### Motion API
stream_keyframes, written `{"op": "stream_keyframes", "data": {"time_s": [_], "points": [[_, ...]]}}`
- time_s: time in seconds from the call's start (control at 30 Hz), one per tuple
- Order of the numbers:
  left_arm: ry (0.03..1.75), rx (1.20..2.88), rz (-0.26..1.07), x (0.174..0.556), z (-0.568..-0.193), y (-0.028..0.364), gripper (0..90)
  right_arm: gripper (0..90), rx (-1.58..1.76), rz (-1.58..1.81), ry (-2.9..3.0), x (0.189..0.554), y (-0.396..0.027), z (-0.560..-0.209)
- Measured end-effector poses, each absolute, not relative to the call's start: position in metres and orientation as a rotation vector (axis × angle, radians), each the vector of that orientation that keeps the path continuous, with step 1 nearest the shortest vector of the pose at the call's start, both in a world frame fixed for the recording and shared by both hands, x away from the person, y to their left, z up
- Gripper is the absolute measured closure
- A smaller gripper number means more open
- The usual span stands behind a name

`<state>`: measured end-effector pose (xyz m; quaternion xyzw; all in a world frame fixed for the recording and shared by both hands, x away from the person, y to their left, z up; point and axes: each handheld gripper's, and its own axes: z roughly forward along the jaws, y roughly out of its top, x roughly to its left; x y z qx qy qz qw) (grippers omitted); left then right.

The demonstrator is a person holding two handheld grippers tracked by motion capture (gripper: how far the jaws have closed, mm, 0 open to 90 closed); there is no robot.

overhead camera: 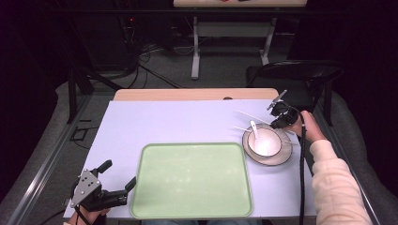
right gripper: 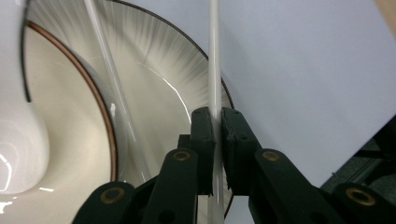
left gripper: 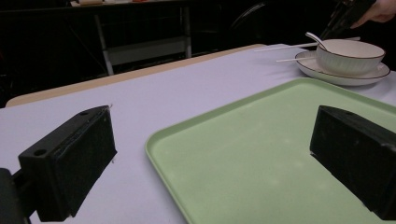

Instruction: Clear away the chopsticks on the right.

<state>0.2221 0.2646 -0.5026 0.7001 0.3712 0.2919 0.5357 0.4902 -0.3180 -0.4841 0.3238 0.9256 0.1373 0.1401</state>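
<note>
Right now your right gripper [right gripper: 217, 135] pinches a chopstick [right gripper: 214, 60] over the plate [overhead camera: 281, 157]; the bowl [overhead camera: 265, 143] holds a spoon [overhead camera: 255, 129]; your left gripper [overhead camera: 117, 176] stands spread beside the bare tray [overhead camera: 192, 180].

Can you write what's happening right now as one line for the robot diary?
right gripper: shut on chopstick over plate | left gripper: open, by green tray | bowl: on plate, spoon inside

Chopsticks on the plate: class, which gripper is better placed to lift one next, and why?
The right gripper: its jaws are shut on a chopstick over the plate. The left gripper hangs open at the green tray's near-left corner, far from the bowl.
</note>
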Motion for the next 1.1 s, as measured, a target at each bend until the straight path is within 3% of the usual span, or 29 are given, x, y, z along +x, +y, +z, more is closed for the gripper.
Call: {"op": "stream_keyframes", "data": {"time_s": [0.73, 1.1], "points": [[0.883, 1.665, 0.695, 0.222, -0.502, 0.264, 0.0, 83.8, 1.069, 0.46, 2.473, 0.422, -0.288, -0.417], [0.884, 1.668, 0.696, 0.222, -0.502, 0.264, 0.0, 84.0, 1.146, 0.525, 2.421, 0.384, -0.267, -0.41]]}}
